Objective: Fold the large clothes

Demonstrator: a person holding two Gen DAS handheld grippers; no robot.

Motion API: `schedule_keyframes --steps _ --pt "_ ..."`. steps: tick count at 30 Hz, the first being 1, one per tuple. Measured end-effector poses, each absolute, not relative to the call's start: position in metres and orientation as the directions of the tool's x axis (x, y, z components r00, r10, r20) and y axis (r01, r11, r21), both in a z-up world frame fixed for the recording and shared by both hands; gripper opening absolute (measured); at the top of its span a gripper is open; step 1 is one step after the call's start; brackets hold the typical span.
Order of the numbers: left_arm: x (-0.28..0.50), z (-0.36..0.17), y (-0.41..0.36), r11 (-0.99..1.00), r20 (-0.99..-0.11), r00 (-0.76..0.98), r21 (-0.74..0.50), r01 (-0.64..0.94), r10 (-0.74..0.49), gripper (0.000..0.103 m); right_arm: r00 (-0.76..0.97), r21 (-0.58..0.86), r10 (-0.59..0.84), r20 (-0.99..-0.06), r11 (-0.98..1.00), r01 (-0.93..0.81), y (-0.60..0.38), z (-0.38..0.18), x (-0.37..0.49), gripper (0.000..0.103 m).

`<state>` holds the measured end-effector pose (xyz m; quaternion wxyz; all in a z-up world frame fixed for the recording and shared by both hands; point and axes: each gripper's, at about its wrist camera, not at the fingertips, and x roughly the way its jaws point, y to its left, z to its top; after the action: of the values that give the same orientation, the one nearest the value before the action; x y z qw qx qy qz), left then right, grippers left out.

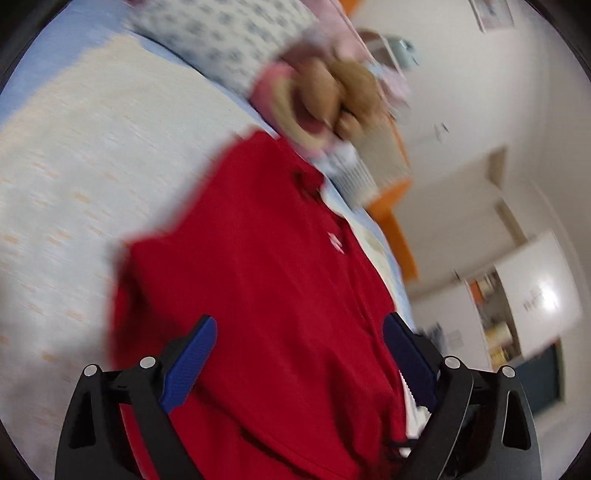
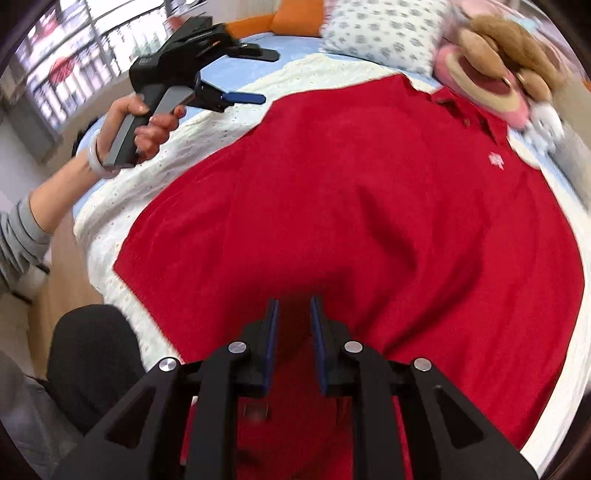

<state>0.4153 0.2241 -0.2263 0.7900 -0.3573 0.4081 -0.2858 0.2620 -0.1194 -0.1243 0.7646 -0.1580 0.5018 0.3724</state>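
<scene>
A large red polo shirt (image 2: 369, 206) of knitted fabric is spread flat, front side up, on a cream textured bedspread (image 2: 192, 147), with its buttoned collar (image 2: 469, 107) directed toward the head of the bed. A small white emblem (image 2: 495, 161) is seen on the chest of the shirt, below and beside the collar. A white pillow with a grey floral print (image 2: 384, 33) is located beyond the shirt, and a pink and brown plush toy (image 2: 495, 74) is positioned touching the collar end of the shirt. The right gripper (image 2: 294, 306), fitted with blue pads on black fingers, is held low over the hem end of the shirt; its jaws are set narrowly apart, red fabric fills the gap between them, and whether the pads press on it cannot be told. The left gripper (image 2: 262, 75) is held raised above the bedspread, to the side of the shirt and apart from it, by a hand (image 2: 147, 125) wearing a pale bangle; its jaws are spread wide with nothing between them. In the blurred left wrist view, the same spread fingers (image 1: 192, 362) are seen above the red cloth.
</scene>
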Motion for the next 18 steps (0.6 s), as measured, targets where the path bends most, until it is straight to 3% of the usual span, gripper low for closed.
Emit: schedule_keyframes --steps 5,9,14,15,16,17,18 --pt "0.42 -0.249 0.182 0.747 -0.642 0.42 -0.648 0.149 -0.641 0.093 0.156 0.22 0.44 -0.884 0.689 -0.691 -0.142 -0.142 0.246 0.023" --pt "0.423 -0.253 0.186 0.779 -0.67 0.452 -0.618 0.1 -0.589 0.092 0.145 0.213 0.423 -0.895 0.689 -0.692 -0.138 -0.168 0.235 0.028" --pt "0.425 -0.231 0.201 0.816 -0.707 0.467 -0.576 0.055 -0.531 0.092 0.181 0.185 0.448 -0.876 0.658 -0.73 -0.126 -0.143 0.23 0.036" --pt "0.426 -0.22 0.205 0.826 -0.711 0.479 -0.561 0.054 -0.514 0.092 0.194 0.176 0.458 -0.868 0.649 -0.74 -0.121 -0.136 0.227 0.052" --pt "0.426 -0.211 0.21 0.836 -0.716 0.49 -0.547 0.049 -0.497 0.092 0.211 0.169 0.476 -0.854 0.637 -0.752 -0.114 -0.127 0.223 0.074" --pt "0.428 -0.204 0.215 0.841 -0.718 0.499 -0.54 0.042 -0.486 0.092 0.227 0.166 0.506 -0.832 0.617 -0.769 -0.102 -0.117 0.218 0.083" --pt "0.428 -0.194 0.222 0.844 -0.716 0.512 -0.536 0.031 -0.474 0.092 0.232 0.161 0.525 -0.819 0.598 -0.785 -0.091 -0.112 0.212 0.085"
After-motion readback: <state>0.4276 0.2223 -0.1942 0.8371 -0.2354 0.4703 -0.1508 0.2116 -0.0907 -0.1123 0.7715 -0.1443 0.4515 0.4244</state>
